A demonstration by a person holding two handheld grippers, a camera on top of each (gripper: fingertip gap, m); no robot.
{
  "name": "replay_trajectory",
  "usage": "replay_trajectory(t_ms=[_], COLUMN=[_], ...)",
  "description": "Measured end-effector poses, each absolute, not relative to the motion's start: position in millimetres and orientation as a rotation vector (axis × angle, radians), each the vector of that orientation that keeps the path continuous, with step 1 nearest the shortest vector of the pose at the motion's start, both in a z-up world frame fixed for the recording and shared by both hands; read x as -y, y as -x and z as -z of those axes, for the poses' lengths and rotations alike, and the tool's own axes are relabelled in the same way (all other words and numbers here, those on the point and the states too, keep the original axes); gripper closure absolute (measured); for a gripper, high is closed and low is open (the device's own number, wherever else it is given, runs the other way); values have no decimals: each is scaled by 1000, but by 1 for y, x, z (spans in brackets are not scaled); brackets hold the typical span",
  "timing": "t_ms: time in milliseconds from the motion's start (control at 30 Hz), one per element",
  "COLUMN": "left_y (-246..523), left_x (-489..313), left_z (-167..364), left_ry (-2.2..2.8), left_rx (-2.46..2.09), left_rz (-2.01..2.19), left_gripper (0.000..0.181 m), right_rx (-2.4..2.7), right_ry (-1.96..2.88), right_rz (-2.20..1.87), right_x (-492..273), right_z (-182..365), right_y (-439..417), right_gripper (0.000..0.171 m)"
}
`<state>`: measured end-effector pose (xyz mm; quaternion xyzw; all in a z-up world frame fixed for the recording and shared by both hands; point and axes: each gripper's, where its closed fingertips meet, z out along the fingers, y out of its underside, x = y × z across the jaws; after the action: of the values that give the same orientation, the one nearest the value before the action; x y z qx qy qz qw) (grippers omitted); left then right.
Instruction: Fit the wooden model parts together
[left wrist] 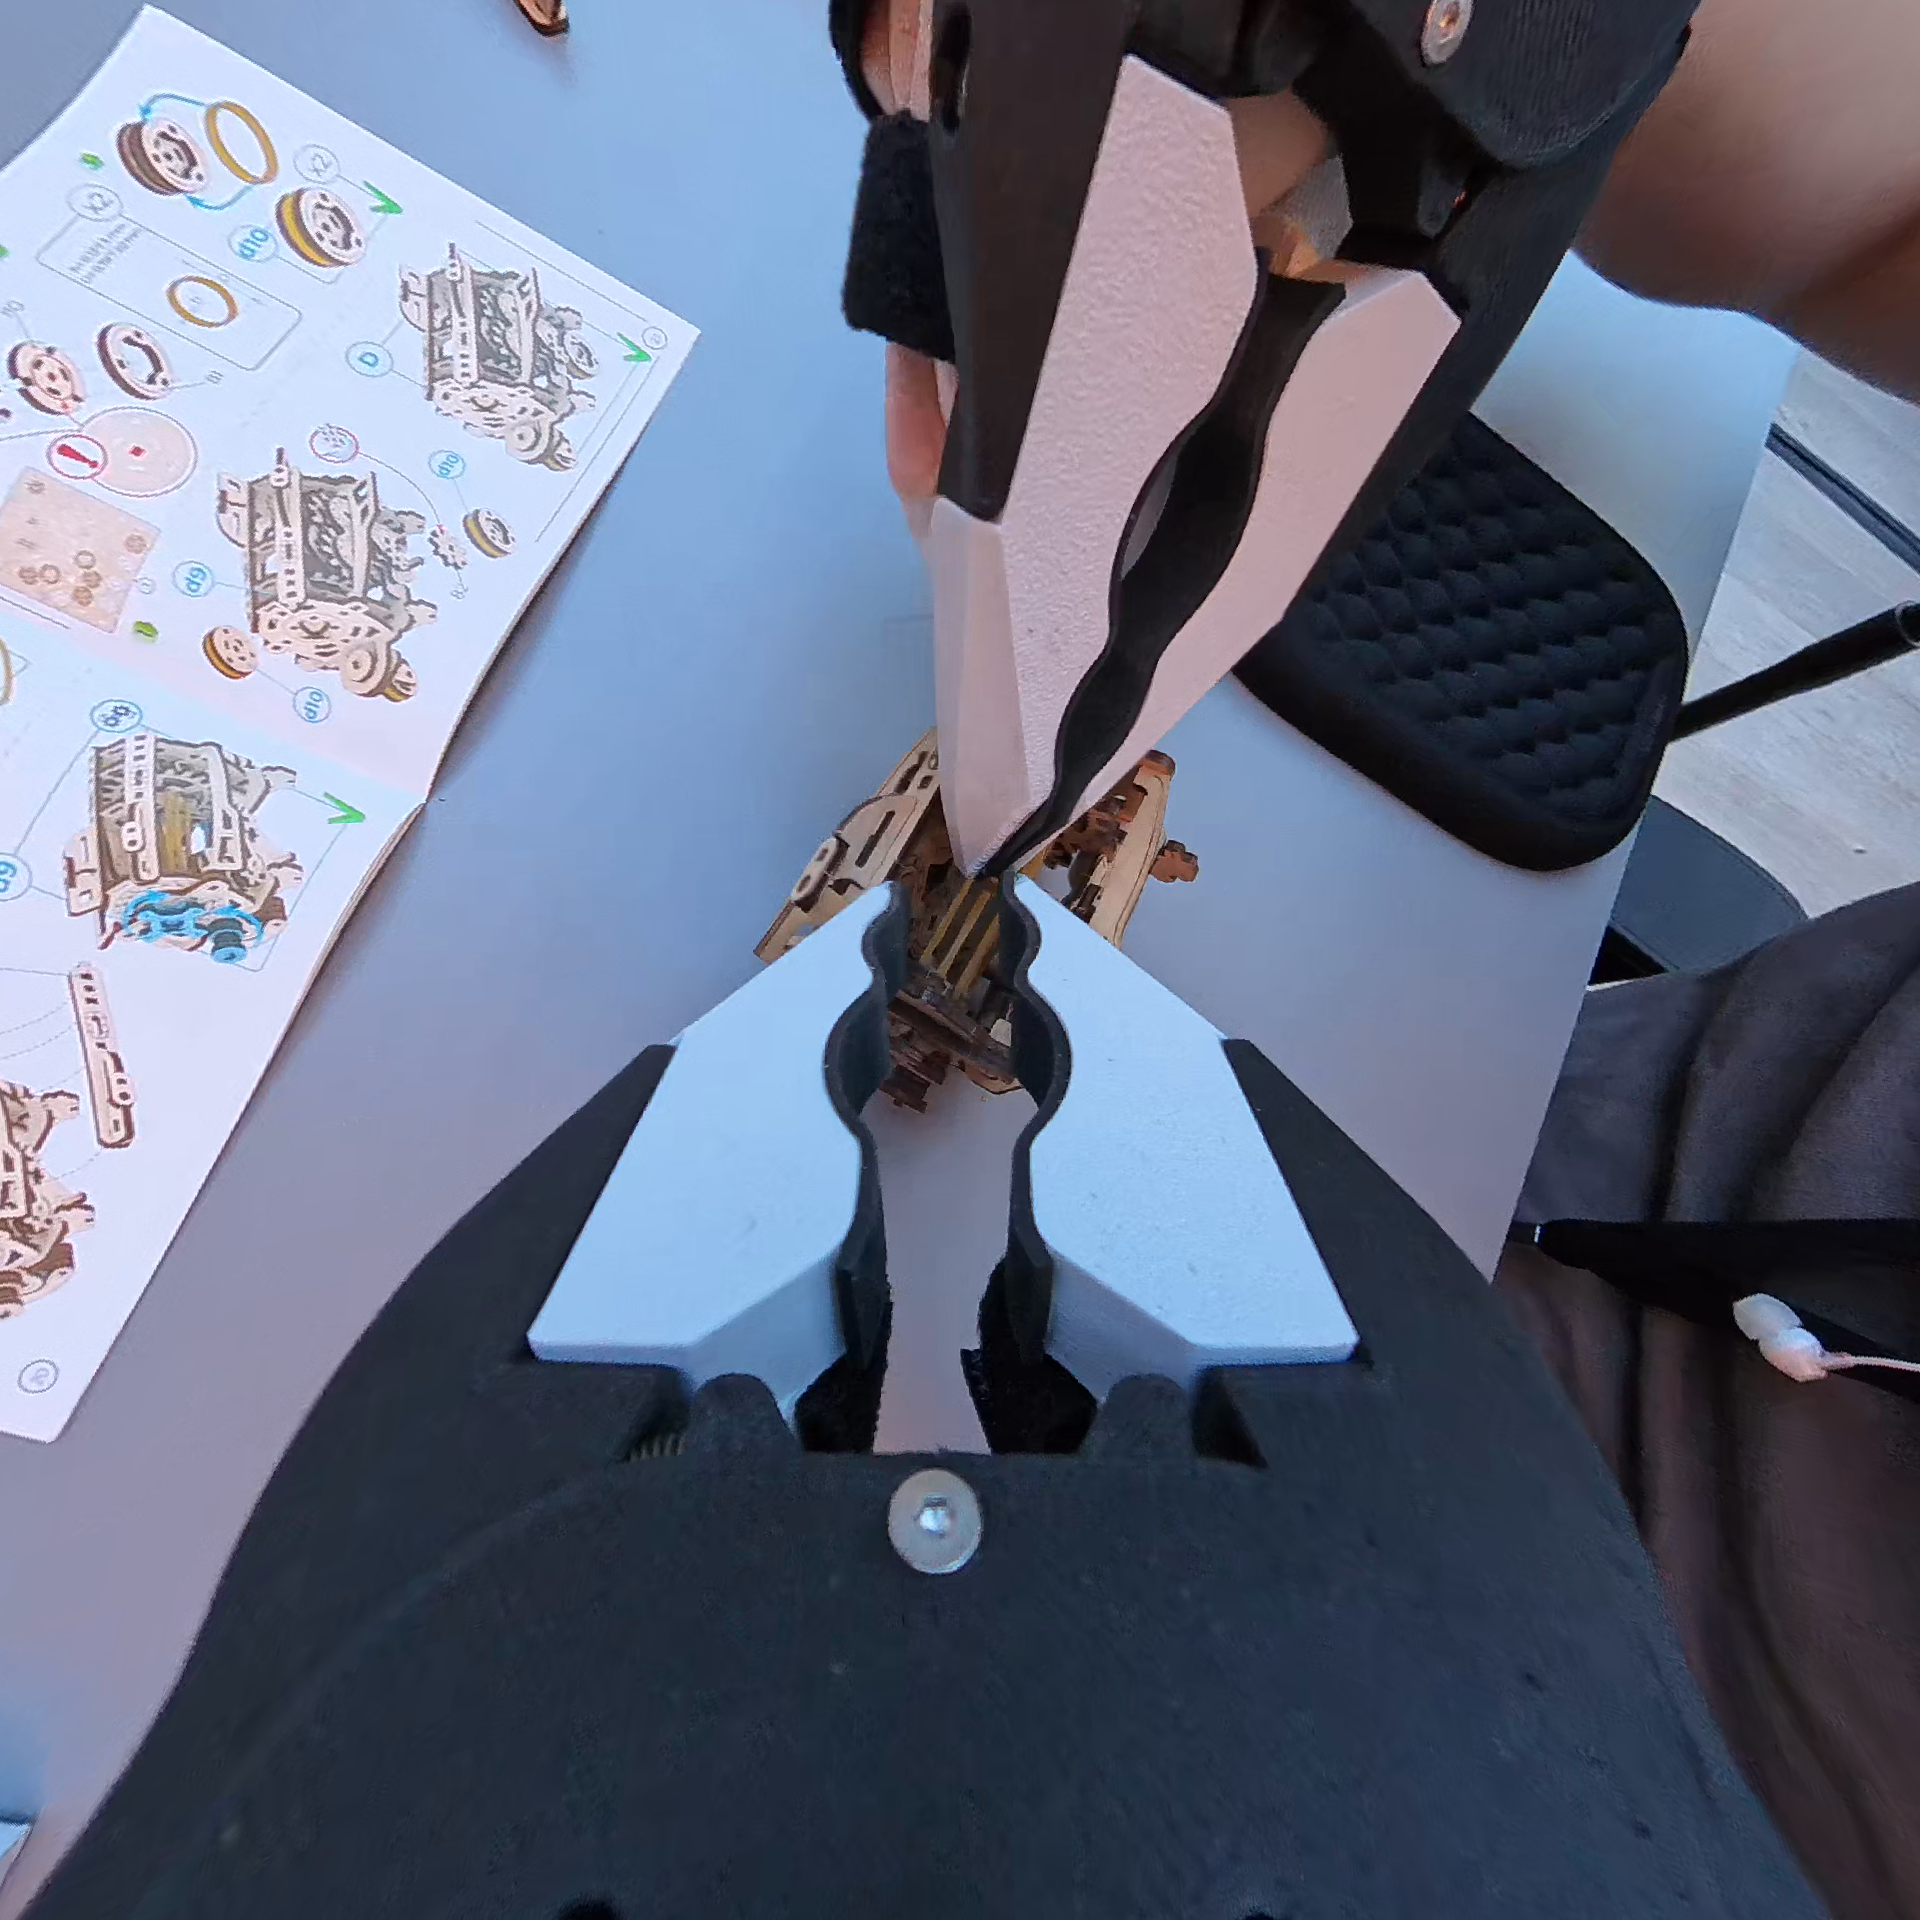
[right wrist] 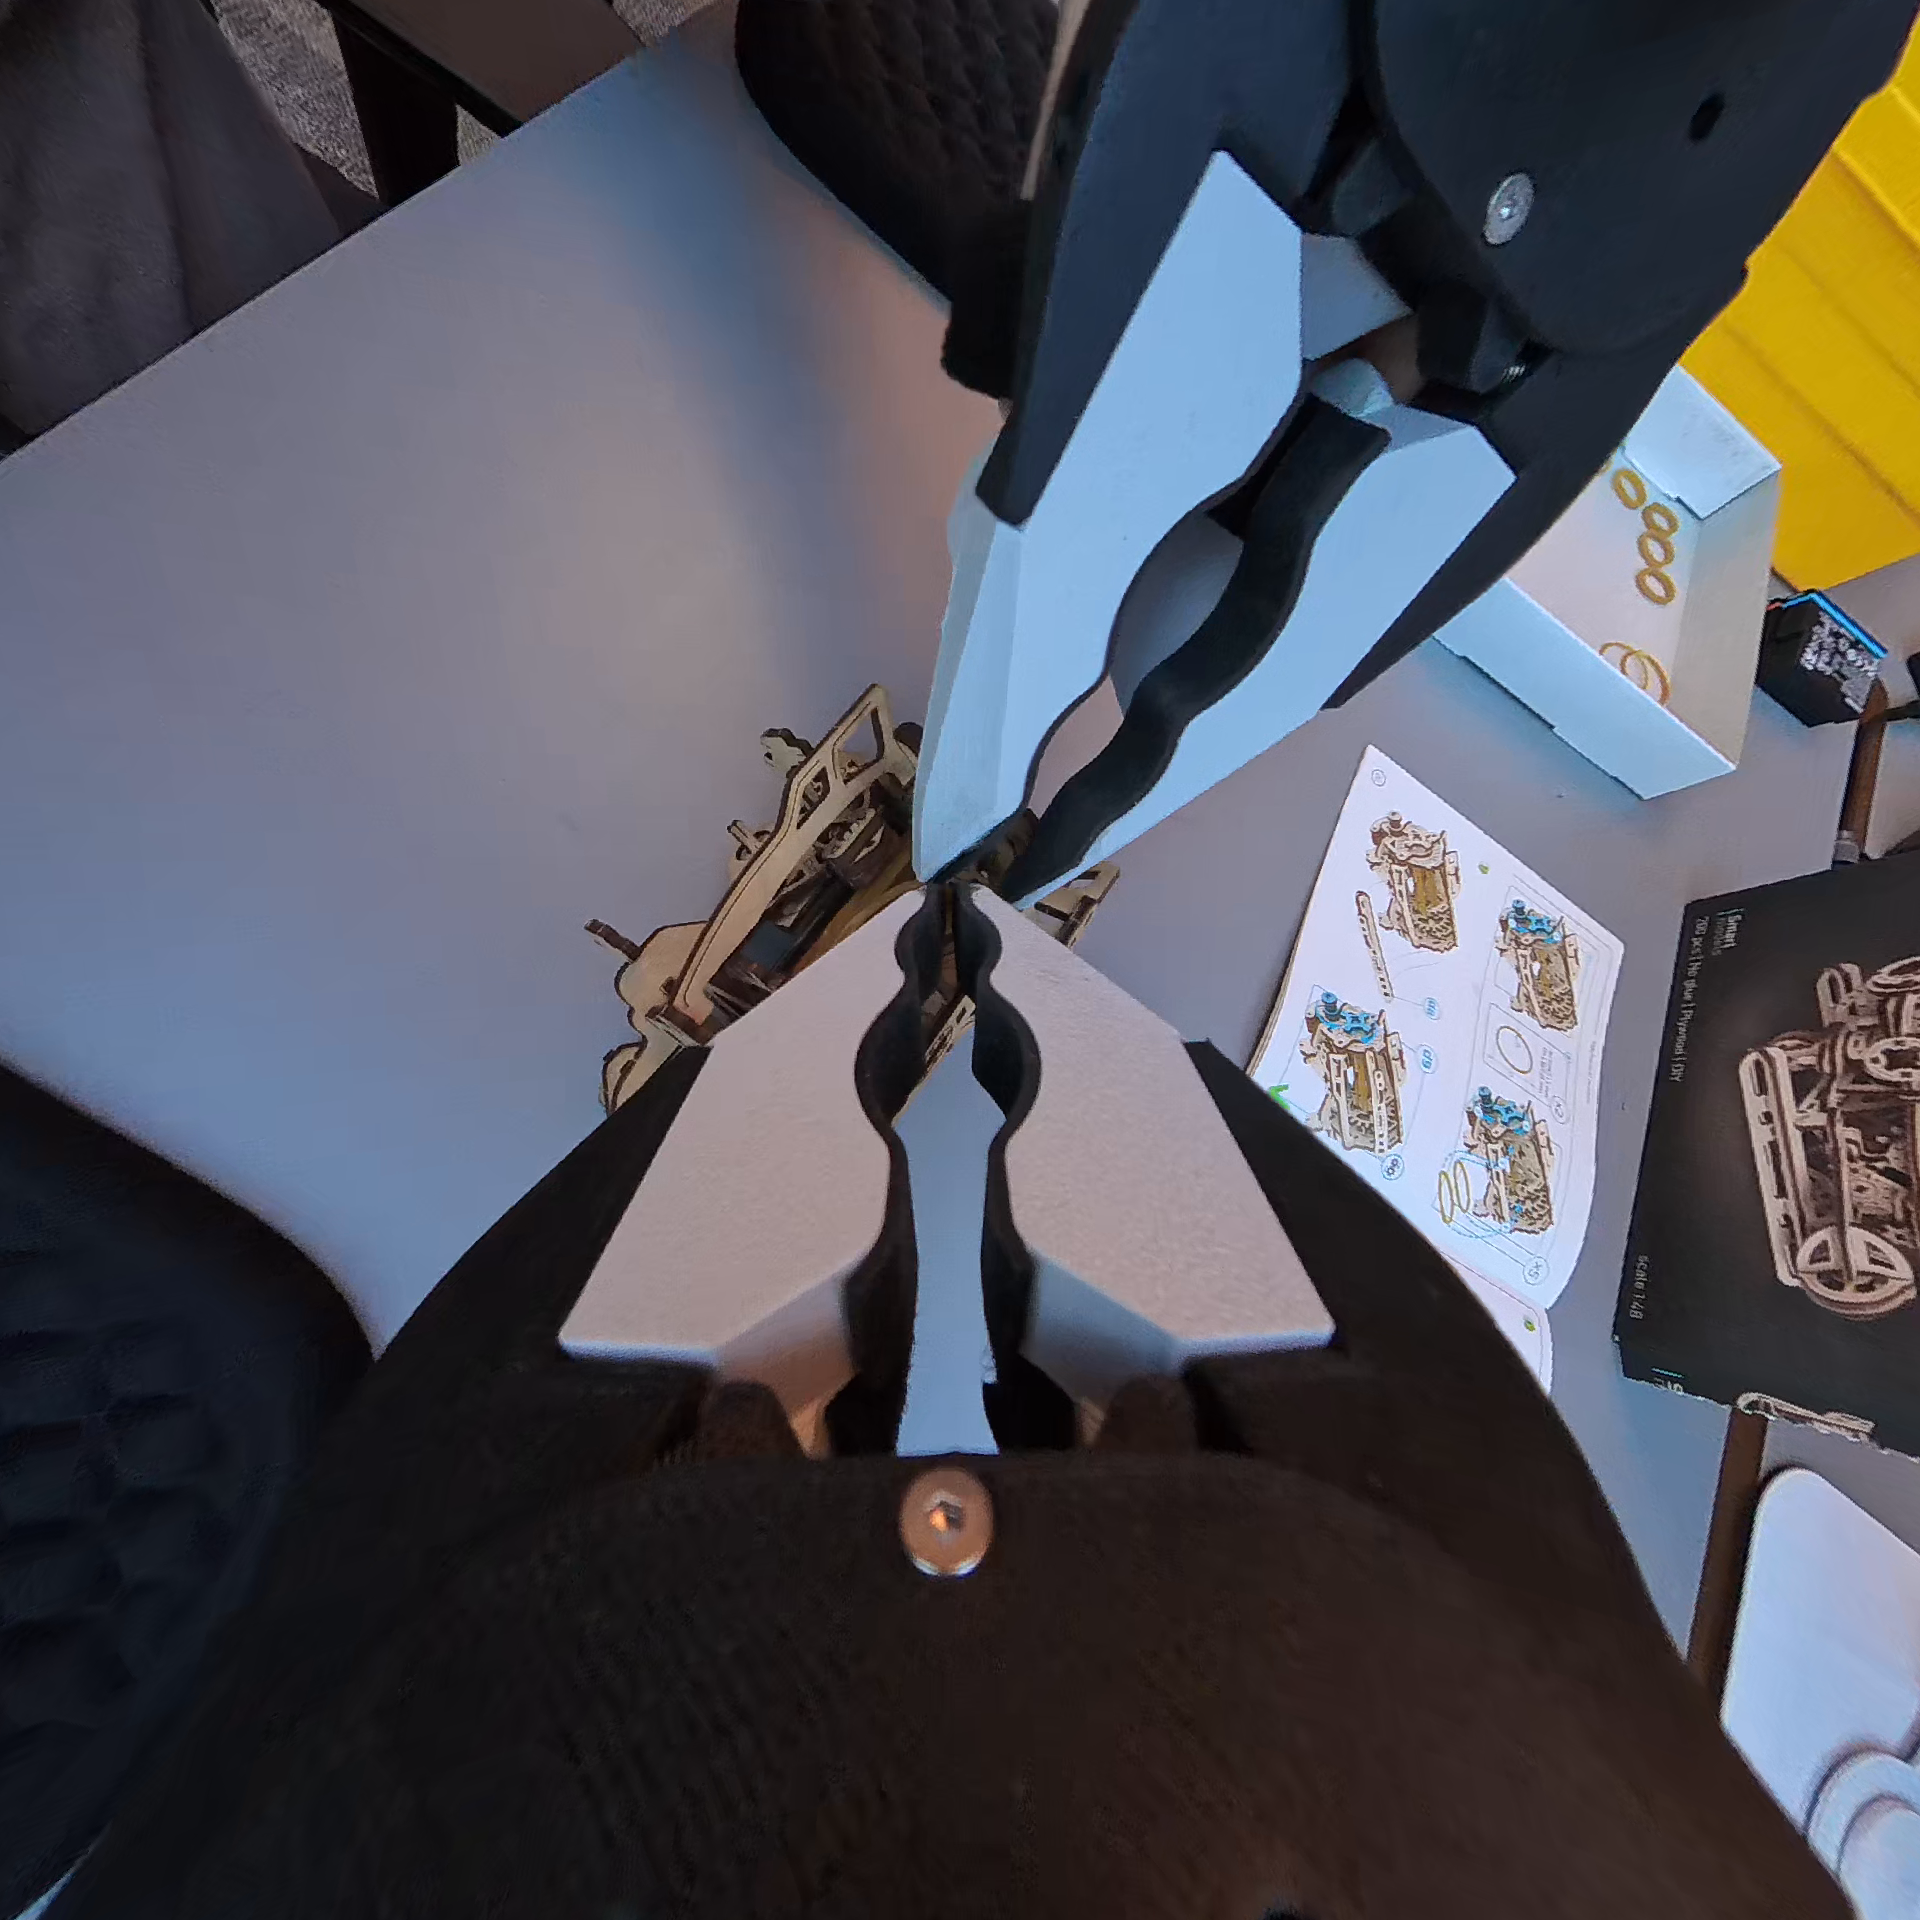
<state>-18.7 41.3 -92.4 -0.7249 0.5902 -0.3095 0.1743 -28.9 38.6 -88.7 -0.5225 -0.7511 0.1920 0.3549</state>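
Note:
A partly built wooden model (left wrist: 862, 862) lies on the grey table (left wrist: 623, 1039); it also shows in the right wrist view (right wrist: 790, 862). My left gripper (left wrist: 951, 894) reaches over it with its jaws narrowly apart, closed around a yellowish part on the model's top. My right gripper (right wrist: 943, 906) meets it tip to tip from the opposite side, with its pads almost touching. What its tips pinch, if anything, is hidden. Each gripper also shows in the other's view, the right one (left wrist: 987, 862) and the left one (right wrist: 971, 878).
An illustrated instruction sheet (left wrist: 312, 520) lies left of the model, also visible in the right wrist view (right wrist: 1455, 1039). A black model box (right wrist: 1787, 1122), a white box with yellow rings (right wrist: 1621, 623) and a black mesh chair seat (left wrist: 1486, 644) surround the table. A loose wooden piece (left wrist: 545, 10) lies far off. The grippers are tip to tip, or close to it.

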Motion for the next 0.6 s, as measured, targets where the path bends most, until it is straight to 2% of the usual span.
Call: replay_trajectory(t_ms=[267, 600], left_y=[17, 16], left_x=[-39, -36], left_z=[91, 97], left_ry=[2121, 2078], left_rx=[-1651, -1677], left_rz=[1046, 930], left_gripper=[167, 160], right_rx=[1884, 1862], right_ry=[1320, 1312], right_rz=[-473, -455], right_x=[-39, -37], right_z=[87, 87], right_y=[28, 29], right_gripper=[171, 171])
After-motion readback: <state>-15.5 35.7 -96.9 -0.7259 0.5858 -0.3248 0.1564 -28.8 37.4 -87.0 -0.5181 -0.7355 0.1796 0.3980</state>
